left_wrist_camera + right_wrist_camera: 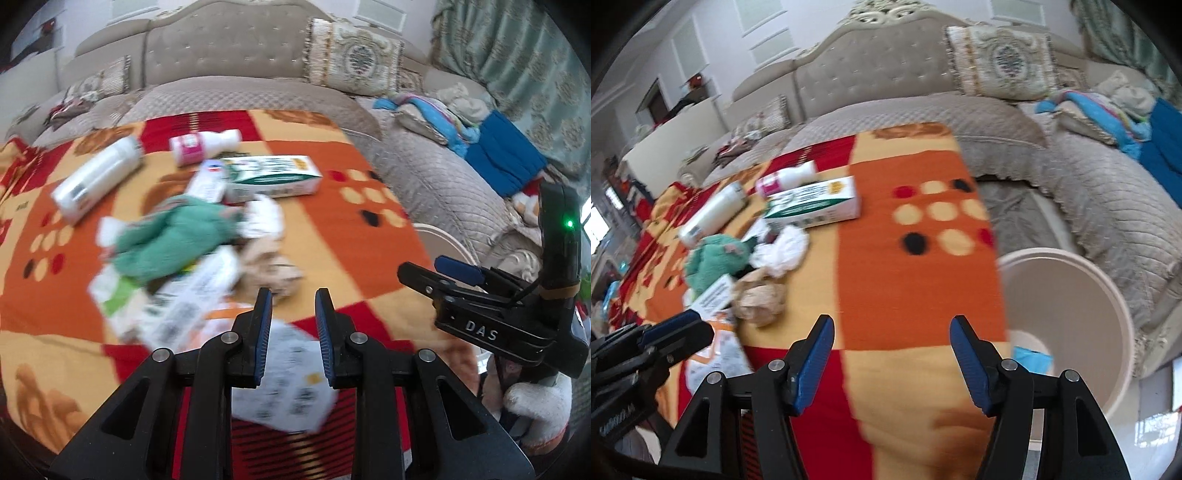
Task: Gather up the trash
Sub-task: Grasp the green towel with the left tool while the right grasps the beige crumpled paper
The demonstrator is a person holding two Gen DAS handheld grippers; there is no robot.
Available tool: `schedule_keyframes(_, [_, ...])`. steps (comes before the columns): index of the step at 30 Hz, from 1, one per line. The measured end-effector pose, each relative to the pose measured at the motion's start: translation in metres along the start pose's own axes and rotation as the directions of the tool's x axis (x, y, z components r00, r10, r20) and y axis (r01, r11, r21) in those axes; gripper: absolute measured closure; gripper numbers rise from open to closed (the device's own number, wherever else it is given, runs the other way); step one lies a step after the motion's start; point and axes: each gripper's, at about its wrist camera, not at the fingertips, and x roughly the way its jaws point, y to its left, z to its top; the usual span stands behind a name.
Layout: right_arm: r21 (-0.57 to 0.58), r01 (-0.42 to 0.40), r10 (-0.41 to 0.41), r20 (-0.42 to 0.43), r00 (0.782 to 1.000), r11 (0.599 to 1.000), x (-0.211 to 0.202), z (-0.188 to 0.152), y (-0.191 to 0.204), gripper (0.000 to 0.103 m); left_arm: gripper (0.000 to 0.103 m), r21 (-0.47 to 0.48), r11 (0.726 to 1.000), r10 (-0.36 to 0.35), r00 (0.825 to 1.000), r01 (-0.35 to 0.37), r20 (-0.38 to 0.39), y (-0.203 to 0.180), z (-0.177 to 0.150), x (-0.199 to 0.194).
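Left wrist view: left gripper (pixel 293 334) hangs low over the near edge of the tabletop (pixel 351 229), which is covered by an orange, red and yellow patterned cloth; fingers stand a narrow gap apart with nothing between the pads. Directly under them lies a printed paper leaflet (pixel 288 387), flat, blurred by motion. Beyond it, toward the middle of the tabletop, sits the trash pile: crumpled brown paper ball (pixel 271 267), white crumpled tissue (pixel 264 218), green soft cloth-like wad (pixel 173 236), green-and-white carton (pixel 273 179), pink-labelled small bottle (pixel 201 144) and a white cylindrical bottle (pixel 98 177) toward the far left. Right wrist view: right gripper (pixel 892 354) has its fingers spread wide, empty, over the right part of the near edge; a cream bin (pixel 1108 306) stands just off the right edge, a blue scrap visible inside. Handling estimate: leaflet is light, limp, lies flat, so a pinch at a lifted edge or corner is needed; it may slide on the cloth. Brown ball is light, springy, compressible, best taken across its middle. Carton looks stiff but probably empty and crushable; grip across the narrow faces. Bottles are smooth, may roll; grip across the body.
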Motion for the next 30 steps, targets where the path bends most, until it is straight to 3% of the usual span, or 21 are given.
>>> schedule_keyframes(3, [-0.03, -0.033, 0.032, -0.024, 0.999, 0.999, 0.013, 0.002, 0.019, 0.04, 0.054, -0.041, 0.999, 0.026, 0.999, -0.025, 0.022, 0.031, 0.0, -0.008])
schedule_keyframes(4, [-0.037, -0.047, 0.046, -0.03, 0.999, 0.998, 0.016, 0.002, 0.024, 0.04, 0.051, -0.054, 0.998, 0.034, 0.999, -0.032, 0.037, 0.04, 0.0, -0.01])
schedule_keyframes(9, [-0.052, -0.111, 0.107, -0.076, 0.991, 0.993, 0.039, 0.008, 0.047, 0.04, 0.046, -0.087, 0.996, 0.031, 0.997, -0.025, 0.073, 0.077, 0.003, -0.017])
schedule_keyframes(13, [-0.056, -0.151, 0.144, -0.112, 0.983, 0.987, 0.051, 0.01, 0.06, 0.039, 0.046, -0.059, 0.997, 0.06, 0.994, -0.055, 0.088, 0.092, 0.008, -0.013])
schedule_keyframes(20, [-0.067, -0.205, 0.195, -0.138, 0.971, 0.976, 0.068, 0.014, 0.079, 0.04, 0.046, -0.015, 1.0, 0.022, 0.995, -0.021, 0.098, 0.106, 0.027, 0.008])
schedule_keyframes(27, [-0.056, -0.243, 0.232, -0.157, 0.96, 0.968, 0.085, 0.013, 0.083, 0.074, 0.046, 0.07, 0.998, -0.002, 0.998, -0.002, 0.062, 0.097, 0.04, 0.038])
schedule_keyframes(30, [-0.063, -0.235, 0.225, -0.141, 0.964, 0.97, 0.081, 0.016, 0.076, 0.076, 0.046, 0.115, 0.993, 0.004, 0.999, -0.008, 0.034, 0.091, 0.044, 0.052])
